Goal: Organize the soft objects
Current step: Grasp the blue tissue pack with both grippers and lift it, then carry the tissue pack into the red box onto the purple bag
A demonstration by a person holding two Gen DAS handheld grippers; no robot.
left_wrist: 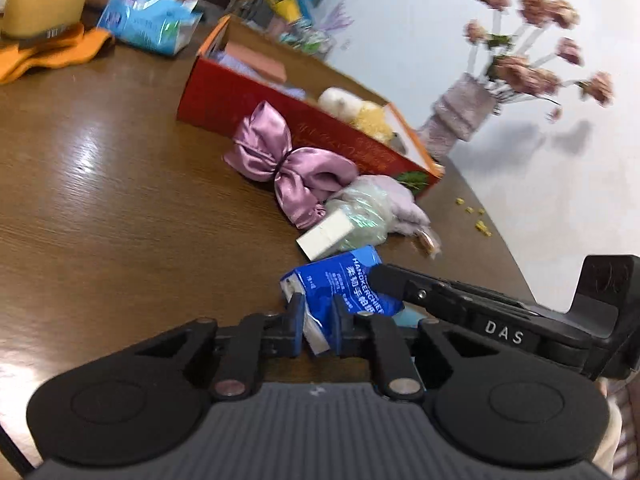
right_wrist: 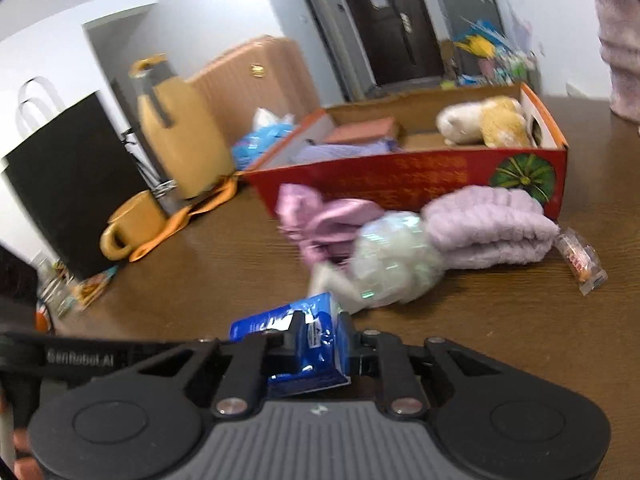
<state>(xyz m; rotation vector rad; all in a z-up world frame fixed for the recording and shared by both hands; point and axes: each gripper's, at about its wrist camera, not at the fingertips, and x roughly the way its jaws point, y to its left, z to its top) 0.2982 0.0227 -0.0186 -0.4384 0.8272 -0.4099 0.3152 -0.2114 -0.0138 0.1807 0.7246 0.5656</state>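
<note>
Both claws grip the same blue tissue pack (left_wrist: 344, 288), low over the brown wooden counter (left_wrist: 100, 200). The left claw (left_wrist: 318, 330) is clenched on one end of the pack, its pads pressing the wrapper from both sides. The right claw (right_wrist: 322, 342) is clenched on the other end, and in the left wrist view its black finger (left_wrist: 390, 282) lies against the pack's printed face.

Just beyond the pack lie a white block (left_wrist: 326, 236), a pale iridescent bundle (right_wrist: 394, 264), a shiny pink satin bow (left_wrist: 288, 160) and a folded lilac towel (right_wrist: 490, 228), all bunched together in front of a long red cardboard box (right_wrist: 400, 180). Inside the box sit a white and yellow plush toy (right_wrist: 484, 120) at one end and a lilac cloth (right_wrist: 340, 152) with a pink block (right_wrist: 362, 130) at the other.

Toward the counter's far side stand a yellow jug (right_wrist: 180, 136) and a yellow mug (right_wrist: 134, 226) on an orange cloth (left_wrist: 52, 54), with a light blue tissue packet (left_wrist: 152, 20) nearby. A vase of pink flowers (left_wrist: 532, 56) stands near the counter's edge beyond the box. A small clear wrapped snack (right_wrist: 580, 260) lies beside the towel.
</note>
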